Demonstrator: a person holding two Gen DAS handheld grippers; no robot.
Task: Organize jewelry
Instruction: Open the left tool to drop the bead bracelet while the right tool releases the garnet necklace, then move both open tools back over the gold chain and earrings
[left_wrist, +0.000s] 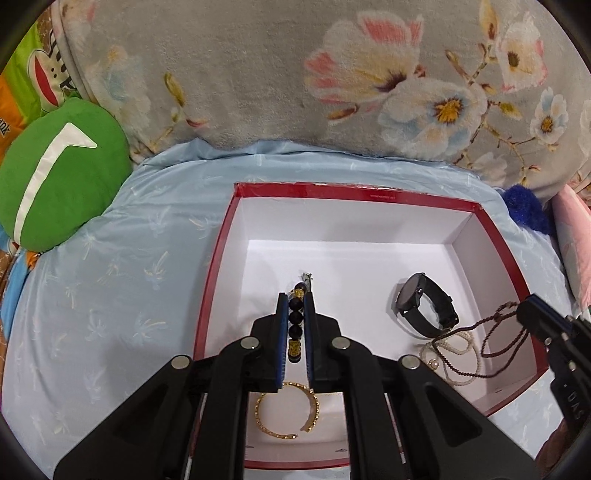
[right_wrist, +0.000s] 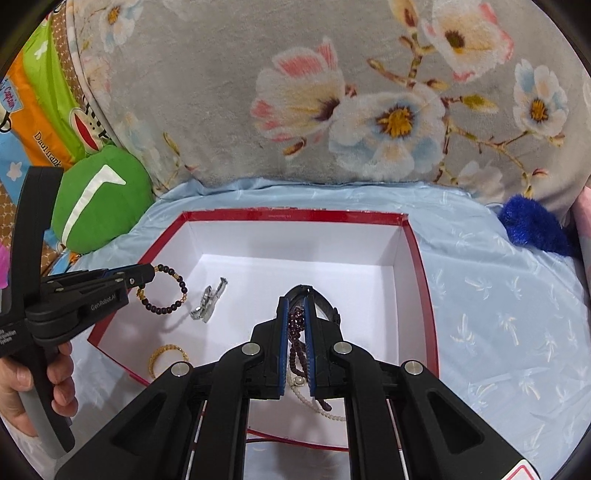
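Note:
A red box with a white inside lies on the bed. My left gripper is shut on a black bead bracelet with gold beads, held over the box's left part. My right gripper is shut on a dark red bead necklace that hangs into the box's right side. Under it lie a pearl necklace and a black watch. A gold bangle and a silver clasp rest on the box floor.
The box sits on a light blue sheet. A grey floral blanket rises behind it. A green plush cushion lies at the left, a blue fluffy thing at the right.

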